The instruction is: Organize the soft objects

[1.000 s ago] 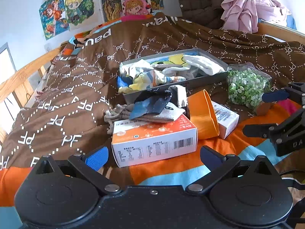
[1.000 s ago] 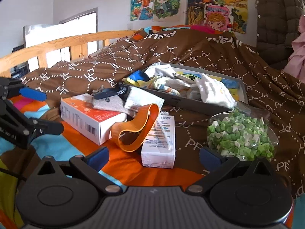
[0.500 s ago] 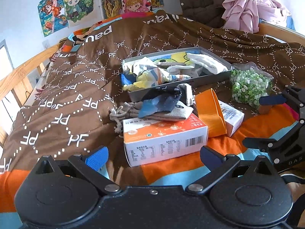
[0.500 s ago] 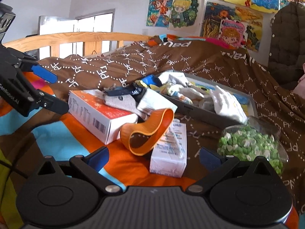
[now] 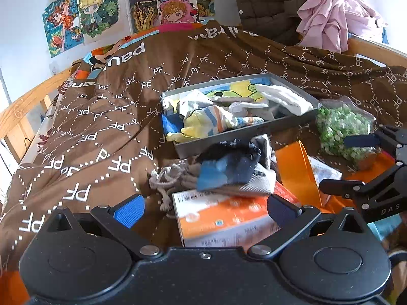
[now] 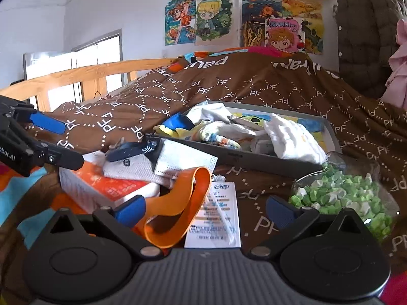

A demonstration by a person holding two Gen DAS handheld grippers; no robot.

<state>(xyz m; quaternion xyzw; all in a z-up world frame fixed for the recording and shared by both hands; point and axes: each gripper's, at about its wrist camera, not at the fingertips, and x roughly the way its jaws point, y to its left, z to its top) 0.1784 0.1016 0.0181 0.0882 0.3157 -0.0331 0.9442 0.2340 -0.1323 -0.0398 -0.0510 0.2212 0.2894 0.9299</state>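
The left hand-held gripper (image 5: 204,207) hovers with its fingers spread apart and nothing between them, just before an orange-and-white box (image 5: 229,218) lying on the bed (image 5: 101,137). On the box's top rests a pile of soft things: a dark blue sock (image 5: 229,165) over a grey sock (image 5: 244,185). The right hand-held gripper (image 6: 204,208) is likewise spread wide and empty, above an orange band (image 6: 183,203) and a small white box (image 6: 216,216). Beside these sits a clear bag of green pieces (image 6: 340,195). Farther back, near the bed's middle, a grey tray (image 5: 244,129) holds more socks and a white cloth (image 6: 292,139).
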